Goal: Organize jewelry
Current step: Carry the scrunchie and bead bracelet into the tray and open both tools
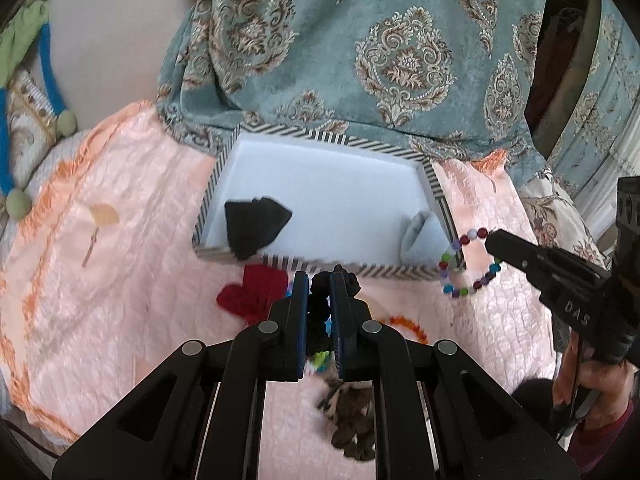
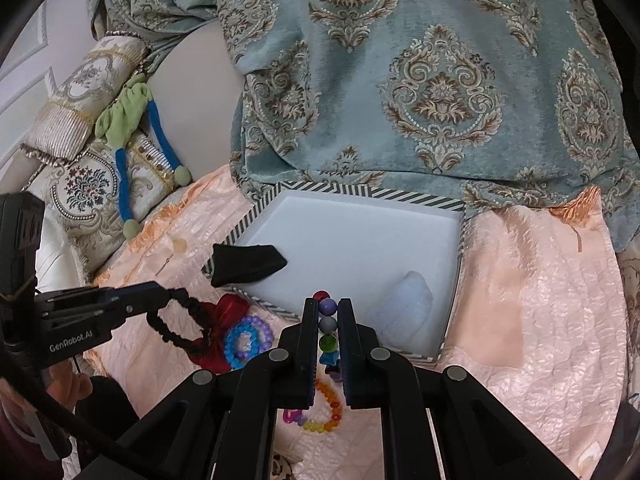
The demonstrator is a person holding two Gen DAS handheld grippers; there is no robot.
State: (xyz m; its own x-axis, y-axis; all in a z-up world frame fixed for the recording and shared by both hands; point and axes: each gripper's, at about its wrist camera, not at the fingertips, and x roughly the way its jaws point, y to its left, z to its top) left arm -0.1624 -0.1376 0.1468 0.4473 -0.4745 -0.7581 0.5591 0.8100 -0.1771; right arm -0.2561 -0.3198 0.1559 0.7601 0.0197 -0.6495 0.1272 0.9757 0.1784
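Left wrist view: left gripper (image 1: 319,284) clamped on a black scrunchie (image 1: 318,312), held above the pink quilt (image 1: 120,240)
Right gripper (image 2: 328,312): pinching a multicolour bead bracelet (image 1: 468,264) at the striped tray's (image 1: 280,132) near corner
Tray contents: black pouch (image 1: 254,224), pale blue pouch (image 1: 422,238)
On the quilt: red bow (image 2: 224,320), blue and purple bead bracelets (image 2: 246,340), orange bead bracelet (image 2: 330,404)

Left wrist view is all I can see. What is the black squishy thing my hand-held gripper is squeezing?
Observer: In the right wrist view, the left hand-held gripper pinches a black braided loop, which hangs open like a hair tie.
Operator: Is anything hiding behind it?
Observer: Yes. A blue bead bracelet and a purple bead bracelet lie beside the red bow.
Operator: And the orange beads?
Observer: They are part of a rainbow bracelet with pink beads at one end. It lies below the right hand-held gripper, which grips the multicoloured bead bracelet.
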